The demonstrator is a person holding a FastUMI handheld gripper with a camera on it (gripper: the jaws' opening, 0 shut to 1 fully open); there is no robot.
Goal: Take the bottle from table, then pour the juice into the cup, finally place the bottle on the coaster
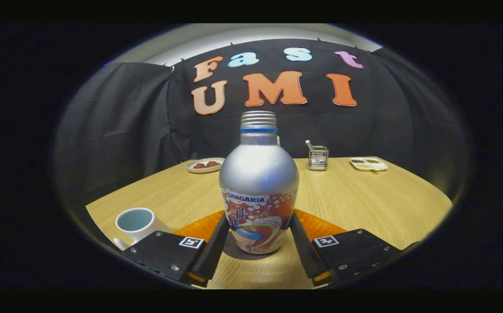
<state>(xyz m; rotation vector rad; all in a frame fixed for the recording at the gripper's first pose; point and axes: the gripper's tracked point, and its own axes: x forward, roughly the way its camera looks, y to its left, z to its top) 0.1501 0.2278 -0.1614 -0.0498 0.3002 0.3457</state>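
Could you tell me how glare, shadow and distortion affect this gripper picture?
Gripper view: a bright glare patch sits on the bottle shoulder; a dark shadow pools at its base between the gripper fingers, which flank it; fisheye distortion bows the table edge; the cup stays sharp, far dishes soften.

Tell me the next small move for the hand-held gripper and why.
Probably lift straight up. The hand-held gripper has both fingers against the lower sides of the upright silver, uncapped juice bottle, which stands on the wooden table before an orange coaster. The white cup sits beside it.
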